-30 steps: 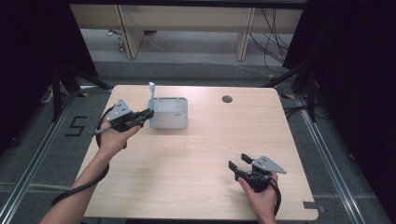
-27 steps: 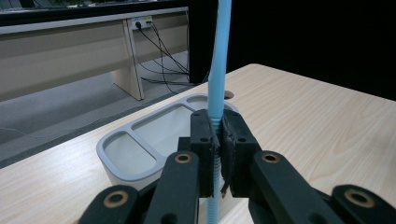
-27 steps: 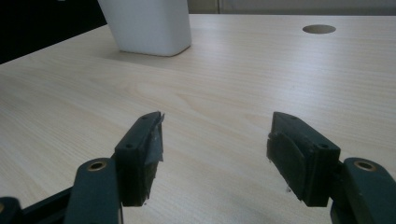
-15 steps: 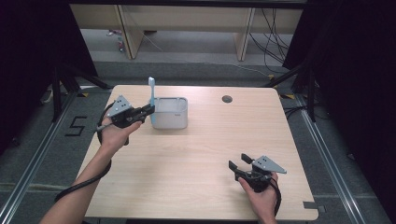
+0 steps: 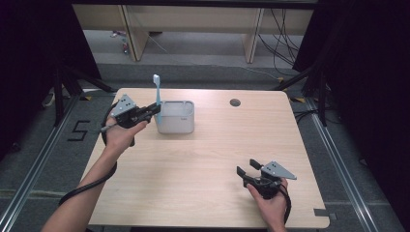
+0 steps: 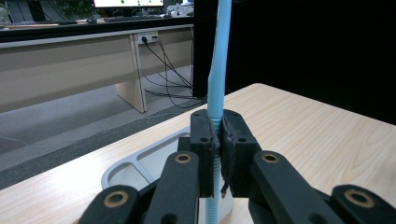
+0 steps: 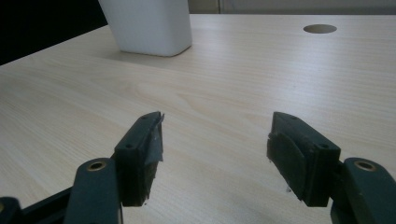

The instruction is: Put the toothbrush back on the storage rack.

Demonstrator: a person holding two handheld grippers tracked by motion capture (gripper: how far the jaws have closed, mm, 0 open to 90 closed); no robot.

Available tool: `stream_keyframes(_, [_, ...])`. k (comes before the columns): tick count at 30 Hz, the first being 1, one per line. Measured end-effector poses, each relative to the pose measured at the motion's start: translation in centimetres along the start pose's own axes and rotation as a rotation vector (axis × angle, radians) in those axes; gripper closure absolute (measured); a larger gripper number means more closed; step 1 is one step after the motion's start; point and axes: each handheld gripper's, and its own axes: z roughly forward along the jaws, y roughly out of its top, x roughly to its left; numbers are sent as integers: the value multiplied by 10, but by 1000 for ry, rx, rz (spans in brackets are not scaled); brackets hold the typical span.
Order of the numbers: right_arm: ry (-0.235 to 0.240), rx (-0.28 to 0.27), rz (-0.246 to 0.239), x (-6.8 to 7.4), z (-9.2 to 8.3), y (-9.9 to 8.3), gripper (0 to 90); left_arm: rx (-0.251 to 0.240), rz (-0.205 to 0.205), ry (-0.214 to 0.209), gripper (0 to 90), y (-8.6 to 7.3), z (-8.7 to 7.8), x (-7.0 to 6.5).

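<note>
A light blue toothbrush [image 5: 156, 94] stands upright in my left gripper [image 5: 153, 110], which is shut on its handle at the left wall of the white holder box [image 5: 177, 117]. In the left gripper view the blue handle [image 6: 217, 84] rises between the pressed pads, with the box's white rim [image 6: 122, 165] just below and behind. My right gripper [image 5: 247, 174] rests low over the table's front right, jaws open with nothing between them. In the right gripper view the open gripper [image 7: 215, 140] faces the white box [image 7: 149, 25] far across the bare wood.
A round cable hole [image 5: 235, 102] sits in the tabletop at the back, right of the box. Beyond the table's far edge are desk legs [image 5: 130, 31] and loose cables on the floor. A cable trails from my left gripper off the table's left edge.
The toothbrush has swung from a tilt over the box to upright and shifted slightly left with my left gripper. The right gripper has stayed still.
</note>
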Motion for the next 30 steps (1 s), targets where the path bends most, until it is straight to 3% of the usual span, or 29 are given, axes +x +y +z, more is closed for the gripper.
stream_keyframes(15, [-13,-5,-15,-1,0,0,357,-20,-8,12,836,6,4,2])
stream_keyframes(30, [5,-2,9,0,0,0,357,-36,-2,21,835,12,10,6])
